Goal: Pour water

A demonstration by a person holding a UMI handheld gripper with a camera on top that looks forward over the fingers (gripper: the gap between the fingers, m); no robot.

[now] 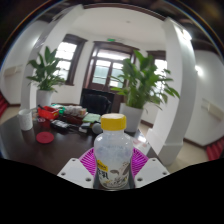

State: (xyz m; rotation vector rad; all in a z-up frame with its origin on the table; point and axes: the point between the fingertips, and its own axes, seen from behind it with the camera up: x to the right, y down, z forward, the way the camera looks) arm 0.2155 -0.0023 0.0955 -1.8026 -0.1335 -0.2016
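Gripper (114, 165) pinches an upright clear bottle (114, 158) with yellow cap and white label.

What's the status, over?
Jaws shut on bottle, yellow cap on, upright. Table beyond, with cup and red lid. Nothing in the way.

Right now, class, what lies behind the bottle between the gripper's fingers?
Behind the bottle, held between the pink pads, a dark table carries a red lid and clutter; beyond stand two potted plants. The bottle hides the table directly behind it.
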